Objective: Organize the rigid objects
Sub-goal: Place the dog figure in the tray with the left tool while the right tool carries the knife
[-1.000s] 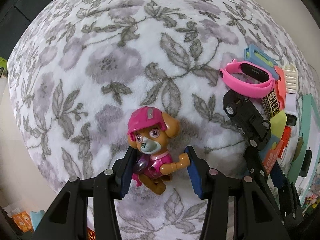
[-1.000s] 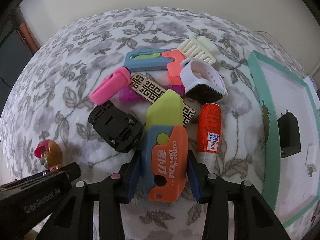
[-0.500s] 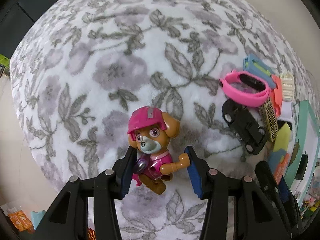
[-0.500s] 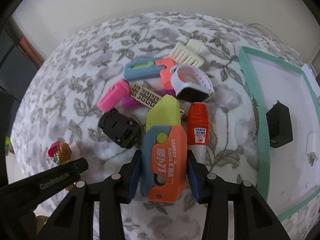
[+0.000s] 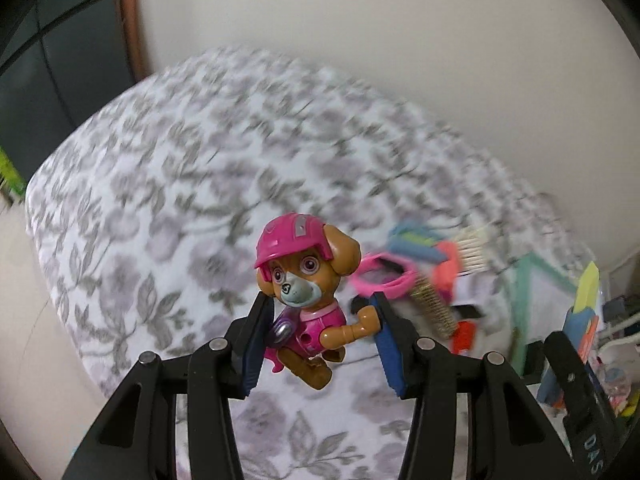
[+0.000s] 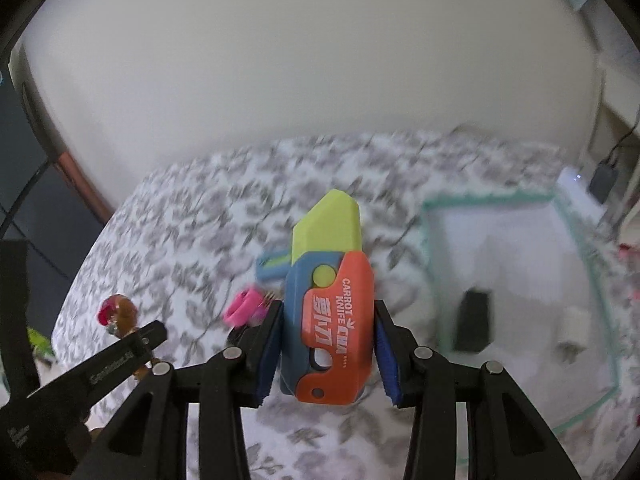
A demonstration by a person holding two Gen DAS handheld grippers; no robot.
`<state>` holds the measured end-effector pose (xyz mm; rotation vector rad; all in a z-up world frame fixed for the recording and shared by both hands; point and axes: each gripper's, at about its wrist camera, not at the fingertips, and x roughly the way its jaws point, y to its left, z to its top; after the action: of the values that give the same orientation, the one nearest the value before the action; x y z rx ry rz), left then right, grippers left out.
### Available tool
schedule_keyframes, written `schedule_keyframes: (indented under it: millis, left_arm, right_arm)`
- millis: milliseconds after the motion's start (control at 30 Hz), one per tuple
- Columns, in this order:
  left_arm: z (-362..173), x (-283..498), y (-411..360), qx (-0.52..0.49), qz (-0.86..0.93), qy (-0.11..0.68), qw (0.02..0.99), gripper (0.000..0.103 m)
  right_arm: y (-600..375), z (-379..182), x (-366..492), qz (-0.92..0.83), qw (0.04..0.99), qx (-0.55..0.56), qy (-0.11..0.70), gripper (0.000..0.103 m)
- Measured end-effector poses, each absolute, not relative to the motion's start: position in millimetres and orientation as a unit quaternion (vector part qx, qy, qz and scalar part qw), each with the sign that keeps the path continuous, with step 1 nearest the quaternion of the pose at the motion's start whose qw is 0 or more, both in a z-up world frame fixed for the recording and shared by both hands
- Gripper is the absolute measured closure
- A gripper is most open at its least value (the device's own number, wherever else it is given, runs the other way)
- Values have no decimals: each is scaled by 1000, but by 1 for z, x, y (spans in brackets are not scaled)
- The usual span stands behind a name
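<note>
- Right now both my grippers are loaded & up off the floral blanket [image 5: 168, 184].
- Left gripper [image 5: 320, 344]: jaws clamped on the pup figure [image 5: 306, 292], one pad on its back/side, the other on its outstretched arm. It hangs in the air above the blanket, head upright.
- Right gripper [image 6: 326, 350]: jaws clamped on the carrot knife toy [image 6: 330, 308], pads on both long edges of the orange-blue handle; yellow blade points away from me, above the blanket.
- Handling, my guess: both hard plastic, light, stiff, not fragile. Pup is lumpy w/ a jointed arm, so the grip on that arm could pivot; torso would be a safer hold. Knife has flat parallel sides, easy hold, maybe a bit slick.
- Count: 1 pup, 1 knife toy in hand. Left on the blanket is a blurred pile [image 5: 424, 280]: 1 pink band [image 5: 384, 280], 1 comb [image 5: 474, 248], rest too smeared to count.
- 1 teal-rimmed tray [image 6: 432, 264] to the right, w/ 1 dark block [image 6: 474, 320] in it. Likely drop spot.
</note>
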<state>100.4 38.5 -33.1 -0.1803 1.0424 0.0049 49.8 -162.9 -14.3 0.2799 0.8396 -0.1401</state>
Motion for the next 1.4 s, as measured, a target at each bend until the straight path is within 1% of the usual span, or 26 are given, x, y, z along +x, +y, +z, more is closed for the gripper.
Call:
schedule_keyframes:
  millis: [100, 233, 400, 600, 867, 1067, 1200, 1400]
  left_arm:
    - [-23, 95, 18, -76, -30, 475, 876, 52]
    - [-18, 86, -17, -54, -78, 460, 883, 52]
    - [-18, 69, -65, -20, -136, 461, 877, 52]
    - [-35, 49, -125, 38, -193, 475, 858, 52]
    - [-61, 25, -184, 81, -255, 496, 826, 52]
    - [-85, 15, -210, 113, -278, 522, 799, 52]
    - [-95, 13, -216, 127, -282, 524, 793, 52]
    - [-104, 11, -222, 142, -281, 533, 786, 52]
  right_arm:
    - [-176, -5, 42, -91, 906, 129, 393, 58]
    - [-205, -5, 32, -153, 894, 120, 403, 58]
    - [-256, -19, 19, -221, 863, 160, 425, 58]
    - [-317, -40, -10, -289, 823, 213, 441, 58]
    - [-367, -54, -38, -361, 787, 222, 448, 58]
    - [-384, -71, -47, -369, 767, 242, 465, 58]
    - [-389, -91, -49, -367, 747, 258, 491, 58]
    - [-389, -107, -52, -366, 733, 264, 509, 58]
